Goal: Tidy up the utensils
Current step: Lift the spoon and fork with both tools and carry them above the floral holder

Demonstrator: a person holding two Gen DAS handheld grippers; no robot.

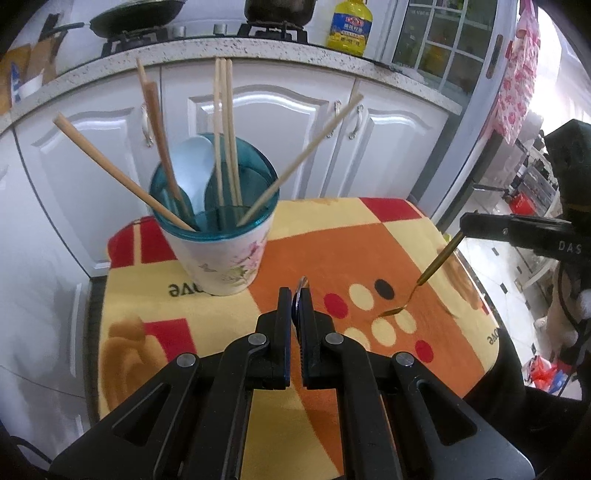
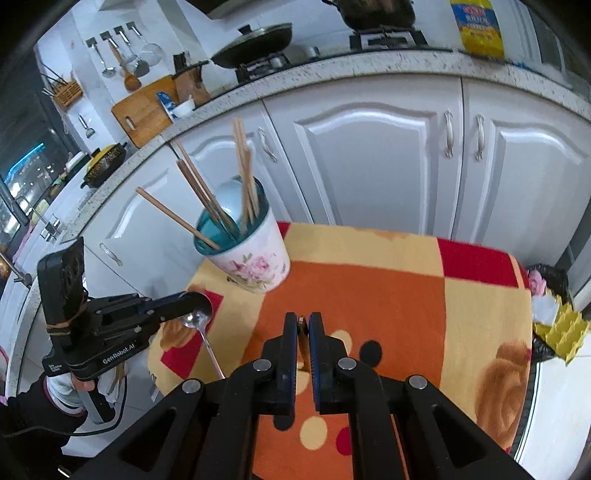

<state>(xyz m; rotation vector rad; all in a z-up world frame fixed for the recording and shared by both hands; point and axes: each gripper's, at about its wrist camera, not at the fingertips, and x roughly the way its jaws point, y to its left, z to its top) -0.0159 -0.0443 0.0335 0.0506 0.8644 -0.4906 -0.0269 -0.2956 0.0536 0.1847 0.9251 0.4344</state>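
A floral white utensil cup [image 1: 225,258] [image 2: 258,262] with a teal liner stands at the back left of the cloth-covered table [image 1: 332,236]. It holds several chopsticks [image 1: 225,122] and a pale spoon [image 1: 195,158]. My left gripper [image 1: 294,295] [image 2: 192,299] is shut on a silver spoon [image 2: 197,319], whose handle hangs down over the table's left edge. Only a thin edge of the silver spoon [image 1: 303,282] shows in the left wrist view. My right gripper [image 2: 303,319] [image 1: 463,230] is shut on the handle of a gold spoon [image 1: 424,273] [image 2: 302,323], bowl just above the cloth.
White cabinet doors [image 2: 369,155] rise right behind the table under a speckled counter [image 1: 258,48] with a stove, a wok and a yellow oil bottle [image 1: 349,26]. A bin with a black bag [image 2: 546,291] stands off the table's right edge.
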